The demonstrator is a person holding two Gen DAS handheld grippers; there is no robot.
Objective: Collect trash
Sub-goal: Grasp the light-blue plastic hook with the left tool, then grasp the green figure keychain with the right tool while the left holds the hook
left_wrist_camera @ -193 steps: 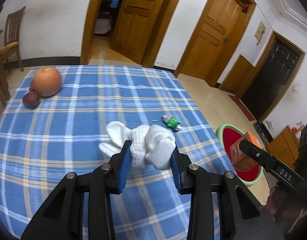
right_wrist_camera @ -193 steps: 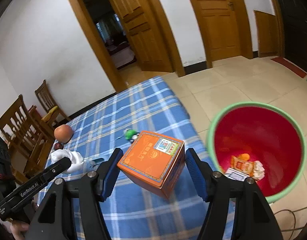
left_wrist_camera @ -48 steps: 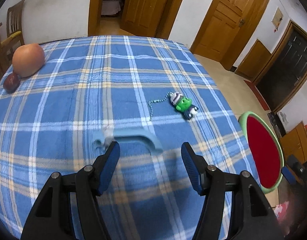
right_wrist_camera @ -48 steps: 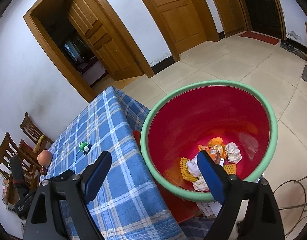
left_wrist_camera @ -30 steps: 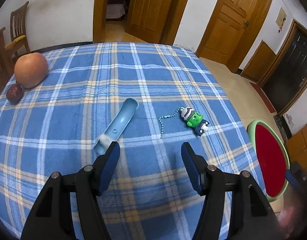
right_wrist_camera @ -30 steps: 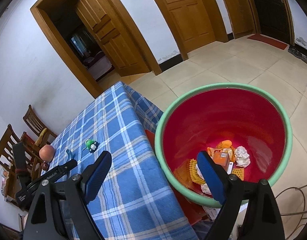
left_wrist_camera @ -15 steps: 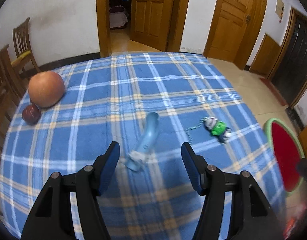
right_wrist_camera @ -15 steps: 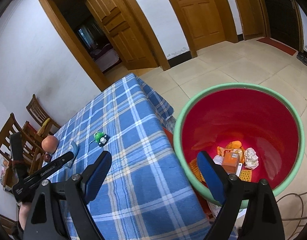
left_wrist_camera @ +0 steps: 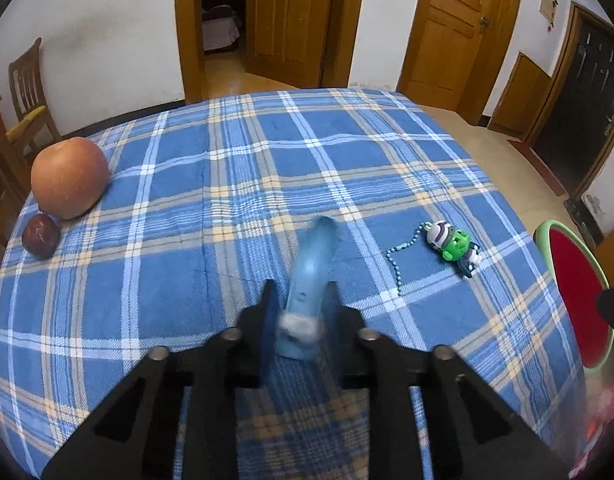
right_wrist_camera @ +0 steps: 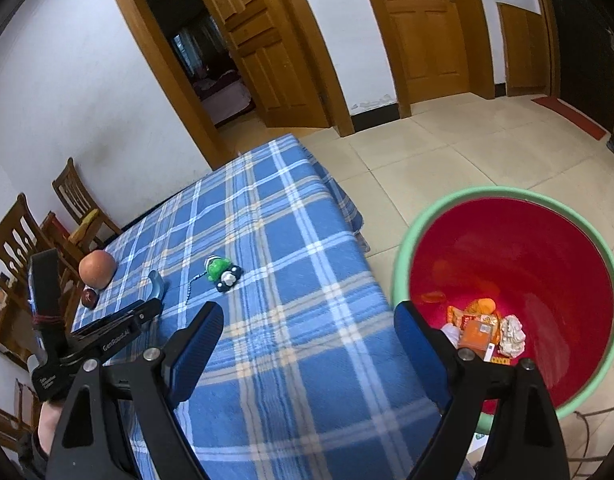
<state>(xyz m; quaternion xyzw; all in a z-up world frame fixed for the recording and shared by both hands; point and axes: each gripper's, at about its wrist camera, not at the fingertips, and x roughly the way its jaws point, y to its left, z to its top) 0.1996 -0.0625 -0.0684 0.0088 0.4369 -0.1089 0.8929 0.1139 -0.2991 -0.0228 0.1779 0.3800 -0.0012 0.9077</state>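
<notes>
The table [left_wrist_camera: 235, 168], under a blue plaid cloth, fills the left wrist view from 9 to 3 o'clock. Off its edge, at 3 o'clock in that view and at 4 o'clock in the right wrist view, stands the red bin [right_wrist_camera: 511, 276] with a green rim, on the tiled floor. It holds a heap of trash [right_wrist_camera: 483, 332]: an orange box, wrappers and crumpled white paper.

The right gripper [right_wrist_camera: 307, 344] hangs over the table edge beside the bin, jaws spread wide with nothing between them. The left gripper [left_wrist_camera: 301, 312] sits at 6 o'clock in its own view and at 8 o'clock in the right one. Its jaws have just been closing, and they now clamp the near end of the blue curved piece [left_wrist_camera: 313, 268]. That piece lies on the cloth mid-table, running away toward 12 o'clock, with a white scrap stuck on its gripped end.

An orange fruit [left_wrist_camera: 69, 178] rests at 9 o'clock near the table's rim, a small dark red fruit [left_wrist_camera: 40, 236] touching it below. A green toy [left_wrist_camera: 453, 244] with a bead chain lies at 3 o'clock, near the blue piece but apart from it.
</notes>
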